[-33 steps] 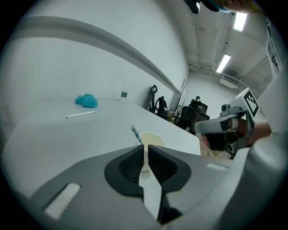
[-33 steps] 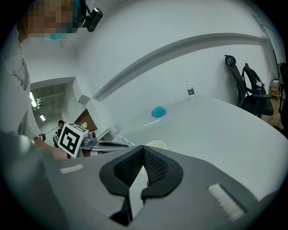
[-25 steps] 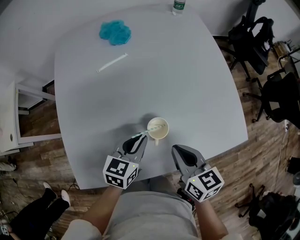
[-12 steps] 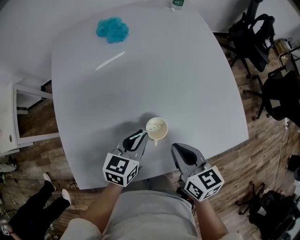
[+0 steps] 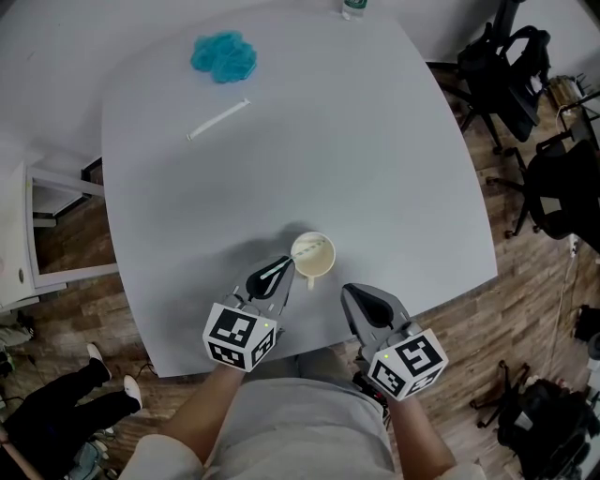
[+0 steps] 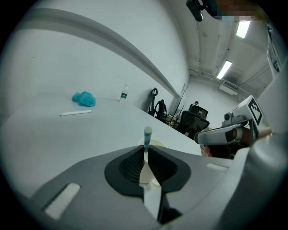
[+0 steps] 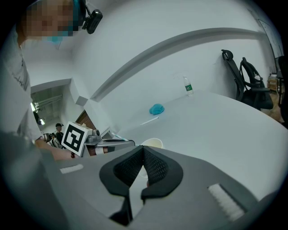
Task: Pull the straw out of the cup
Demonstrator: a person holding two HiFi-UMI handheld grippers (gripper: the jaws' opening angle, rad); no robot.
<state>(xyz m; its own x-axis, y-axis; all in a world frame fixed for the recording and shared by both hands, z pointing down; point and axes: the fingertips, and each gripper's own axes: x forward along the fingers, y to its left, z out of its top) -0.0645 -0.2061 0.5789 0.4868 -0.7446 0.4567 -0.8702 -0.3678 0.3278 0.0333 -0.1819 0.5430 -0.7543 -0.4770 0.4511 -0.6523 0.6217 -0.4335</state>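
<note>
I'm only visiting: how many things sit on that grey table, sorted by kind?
Cups: 1, the cream round cup.
Straws: 2, the blue-and-white striped straw in that cup and the plain white straw lying loose.
Bottles: 1, the clear plastic bottle at the far edge.
Bundles: 1, the blue fluffy bundle.
Total: 5.

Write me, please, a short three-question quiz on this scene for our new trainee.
1. True or false: the left gripper is shut on the striped straw.
2. Which lies nearest the blue clump? A: the white stick; B: a spoon; C: a plate.
3. Fill in: the right gripper has its jaws ____, with nothing between them.
Key: 1 true; 2 A; 3 shut.
</note>
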